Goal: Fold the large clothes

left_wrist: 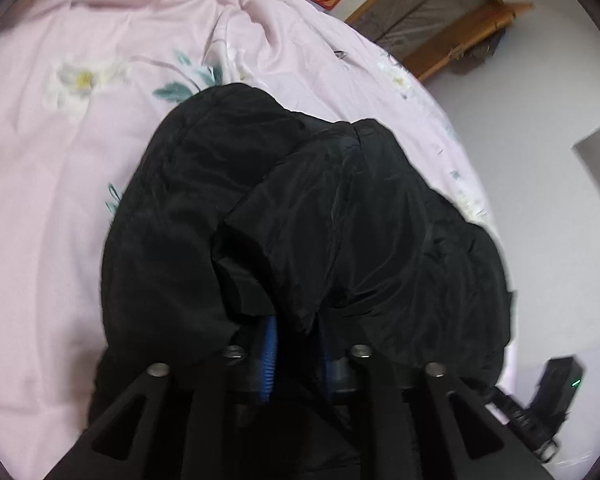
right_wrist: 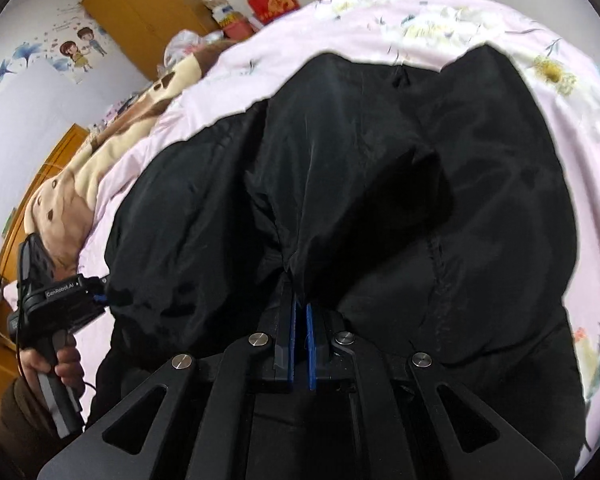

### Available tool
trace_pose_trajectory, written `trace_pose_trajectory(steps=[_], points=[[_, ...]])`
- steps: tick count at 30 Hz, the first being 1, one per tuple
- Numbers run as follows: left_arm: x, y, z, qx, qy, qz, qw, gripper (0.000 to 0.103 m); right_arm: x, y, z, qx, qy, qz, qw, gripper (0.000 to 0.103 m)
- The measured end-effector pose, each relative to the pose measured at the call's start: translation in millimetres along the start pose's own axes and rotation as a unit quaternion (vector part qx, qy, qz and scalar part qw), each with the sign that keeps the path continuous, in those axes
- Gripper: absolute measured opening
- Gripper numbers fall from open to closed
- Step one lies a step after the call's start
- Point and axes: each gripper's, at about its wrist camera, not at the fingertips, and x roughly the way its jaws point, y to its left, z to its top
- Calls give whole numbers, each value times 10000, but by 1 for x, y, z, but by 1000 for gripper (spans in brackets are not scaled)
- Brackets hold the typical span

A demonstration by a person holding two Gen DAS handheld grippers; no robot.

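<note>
A large black jacket [left_wrist: 300,208] lies bunched on a pink flowered bedspread [left_wrist: 60,180]. My left gripper [left_wrist: 298,336] is shut on a fold of the jacket; its blue pads are partly covered by the cloth. In the right wrist view the jacket [right_wrist: 380,160] fills the middle. My right gripper [right_wrist: 300,300] is shut on a pinch of the jacket's fabric, blue pads nearly together. The left gripper body [right_wrist: 56,304] shows at the left of that view, held in a hand at the jacket's edge. The right gripper body [left_wrist: 552,392] shows at the lower right of the left view.
The bedspread [right_wrist: 420,12] is wrinkled. A beige and brown blanket [right_wrist: 84,184] lies along the bed's far side. A wooden wardrobe [right_wrist: 140,4] and red boxes [right_wrist: 274,2] stand beyond the bed. A wooden-framed screen [left_wrist: 432,20] leans by the white wall.
</note>
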Motion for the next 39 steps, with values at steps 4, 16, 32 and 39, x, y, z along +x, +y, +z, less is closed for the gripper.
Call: trace_pose_trajectory(steps=[4, 16, 32, 39], points=[[-5, -9, 5, 254, 28, 249, 9994, 37, -12, 8, 4, -206, -84, -262, 9994, 16], [-73, -99, 2, 1478, -1172, 688, 9796, 72, -82, 97, 14, -1940, -1558, -874, 9646, 47], [32, -87, -35, 2047, -392, 1193, 9707, 74, 45, 65, 6, -1977, -506, -786, 9758, 50], [43, -81, -44, 2109, -488, 1242, 9684, 75, 57, 66, 0, -2025, -482, -923, 9737, 50]])
